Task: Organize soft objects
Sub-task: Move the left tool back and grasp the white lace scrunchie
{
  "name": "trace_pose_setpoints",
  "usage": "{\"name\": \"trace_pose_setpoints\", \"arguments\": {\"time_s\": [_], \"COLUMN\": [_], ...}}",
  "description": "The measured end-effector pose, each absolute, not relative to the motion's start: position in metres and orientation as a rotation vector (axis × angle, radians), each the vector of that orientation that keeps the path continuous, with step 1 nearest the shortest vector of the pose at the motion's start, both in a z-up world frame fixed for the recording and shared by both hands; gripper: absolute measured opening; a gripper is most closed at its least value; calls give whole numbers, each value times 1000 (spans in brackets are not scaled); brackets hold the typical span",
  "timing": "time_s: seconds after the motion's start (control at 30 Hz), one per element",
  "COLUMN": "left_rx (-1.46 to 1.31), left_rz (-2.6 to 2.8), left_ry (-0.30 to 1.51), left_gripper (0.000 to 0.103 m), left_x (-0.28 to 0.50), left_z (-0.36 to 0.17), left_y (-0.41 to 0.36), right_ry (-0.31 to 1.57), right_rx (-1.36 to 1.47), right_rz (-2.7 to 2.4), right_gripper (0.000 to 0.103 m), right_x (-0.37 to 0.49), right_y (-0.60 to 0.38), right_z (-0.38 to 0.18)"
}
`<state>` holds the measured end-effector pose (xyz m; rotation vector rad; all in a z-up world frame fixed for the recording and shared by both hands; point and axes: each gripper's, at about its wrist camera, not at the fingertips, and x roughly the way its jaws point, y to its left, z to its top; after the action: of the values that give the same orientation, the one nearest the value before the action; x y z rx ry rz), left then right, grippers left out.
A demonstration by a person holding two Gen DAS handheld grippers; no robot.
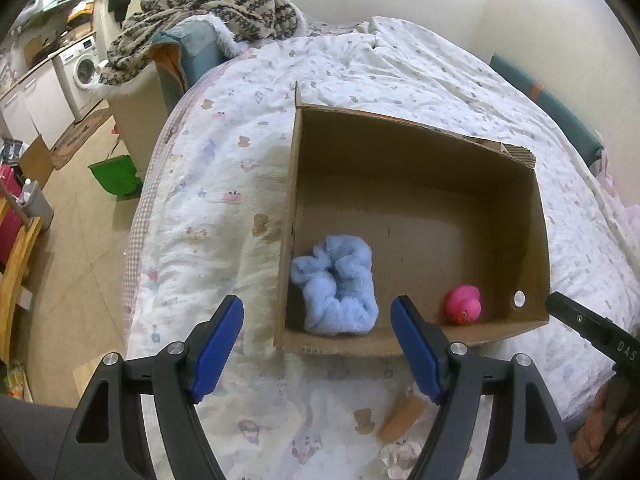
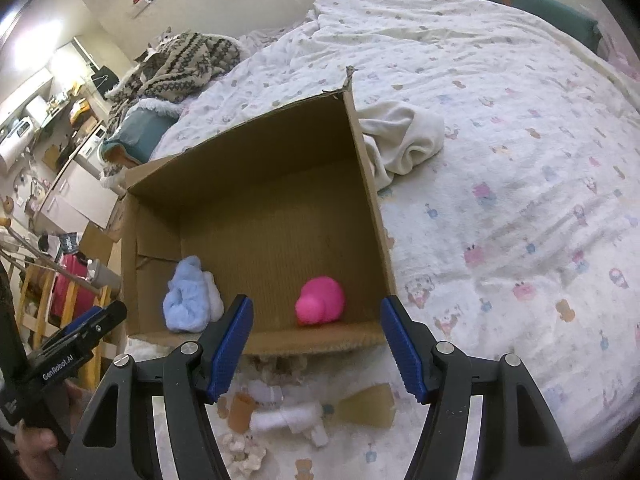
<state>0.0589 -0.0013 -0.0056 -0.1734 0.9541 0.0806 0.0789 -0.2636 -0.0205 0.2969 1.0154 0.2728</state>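
Corrugated cardboard box [image 1: 416,184] holds a fluffy blue cloth [image 1: 334,288] and glossy pink duck [image 1: 464,304]; both grippers' jaws gape empty.

Printed white quilted bed [image 2: 520,160] with open cardboard box [image 2: 256,168], crumpled cream cloth [image 2: 408,136], patterned knit blanket [image 2: 180,64]

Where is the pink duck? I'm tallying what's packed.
In both views, the pink duck sits inside the cardboard box, near its front wall, right of the blue cloth.
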Motion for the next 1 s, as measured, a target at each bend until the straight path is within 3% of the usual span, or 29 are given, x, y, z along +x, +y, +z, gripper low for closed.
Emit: {"name": "trace_pose_setpoints", "arguments": {"time_s": [0.4,1.0], "left_rx": [-177,-240], "left_rz": [56,-51], "left_ry": [996,1248], "left_gripper": [74,74], "left_x": [25,10], "left_z": [-16,-82], "left_y": [-14,-40], "right_ry": [1038,1209], "right_rx": [344,417], "right_rz": [254,151], "right_gripper": [70,70], "right_x": [45,31], "right_y": [-276,-292], "right_z": [-22,-65]}}
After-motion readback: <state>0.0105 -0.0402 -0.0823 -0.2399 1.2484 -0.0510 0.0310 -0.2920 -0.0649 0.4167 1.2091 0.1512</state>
